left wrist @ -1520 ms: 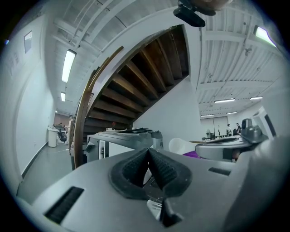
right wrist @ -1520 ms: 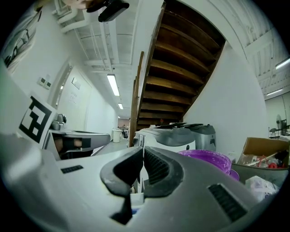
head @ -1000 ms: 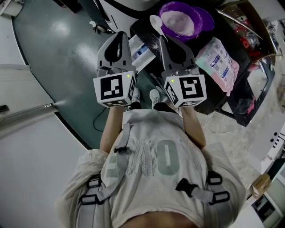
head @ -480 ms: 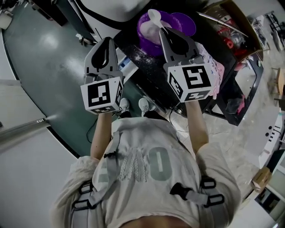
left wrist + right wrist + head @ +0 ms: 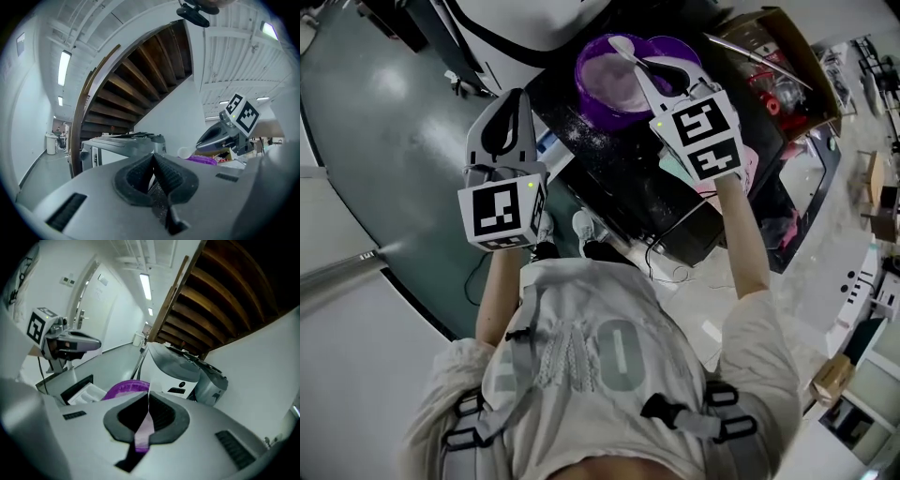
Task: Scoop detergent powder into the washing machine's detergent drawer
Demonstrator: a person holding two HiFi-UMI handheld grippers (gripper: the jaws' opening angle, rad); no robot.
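Observation:
My right gripper [image 5: 643, 67] is shut on the handle of a white spoon [image 5: 622, 45], whose bowl hangs over the purple bowl [image 5: 592, 82] of pale detergent powder. In the right gripper view the spoon handle [image 5: 142, 428] runs between the shut jaws of the right gripper [image 5: 148, 397], with the purple bowl [image 5: 123, 389] just beyond. The white detergent drawer [image 5: 87, 393] lies left of the bowl. My left gripper [image 5: 517, 95] hovers to the left, off the table's edge, its jaws together on nothing [image 5: 153, 157]. The washing machine [image 5: 186, 371] stands behind.
The bowl rests on a black table [image 5: 623, 183] dusted with powder. A cardboard box [image 5: 787, 58] of odds and ends sits at the right, a pink packet [image 5: 744, 171] under my right gripper. A wooden staircase [image 5: 140, 70] rises overhead. Green floor [image 5: 394, 141] lies to the left.
The right gripper has carried the spoon forward, and it is now over the purple bowl. The left gripper has drifted left and slightly back, away from the table.

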